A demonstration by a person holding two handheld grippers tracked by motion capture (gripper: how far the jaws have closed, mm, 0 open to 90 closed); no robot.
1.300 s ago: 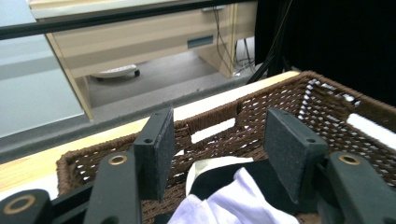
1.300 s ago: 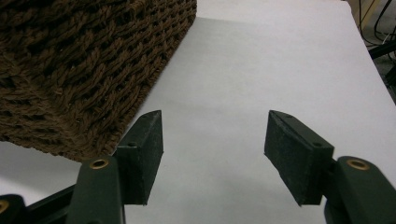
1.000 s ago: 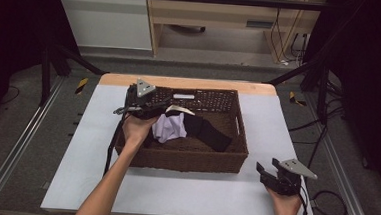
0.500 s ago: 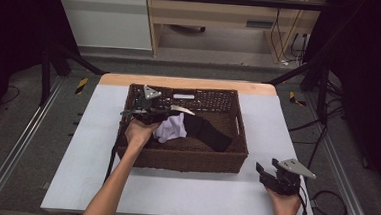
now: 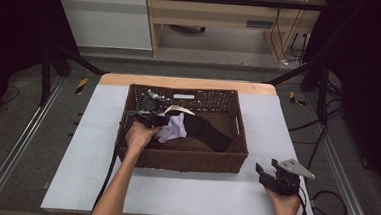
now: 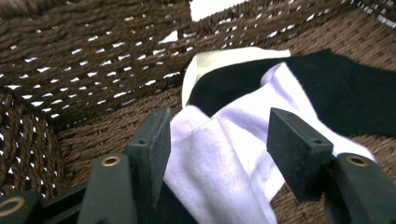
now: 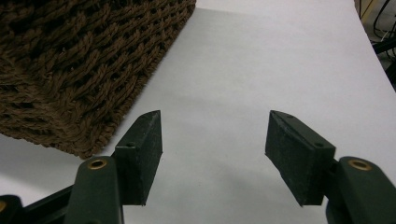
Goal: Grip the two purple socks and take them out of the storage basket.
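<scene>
Wicker basket (image 5: 190, 160) holds white cloth (image 6: 233, 163) and black cloth (image 6: 336, 98).

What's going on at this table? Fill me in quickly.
A person works with a handheld gripper in each hand. The left gripper reaches into the brown wicker basket, its jaws open on either side of a white cloth lying partly over a black cloth. Nothing is gripped yet. The right gripper waits open over the white table, beside the basket's corner.
</scene>
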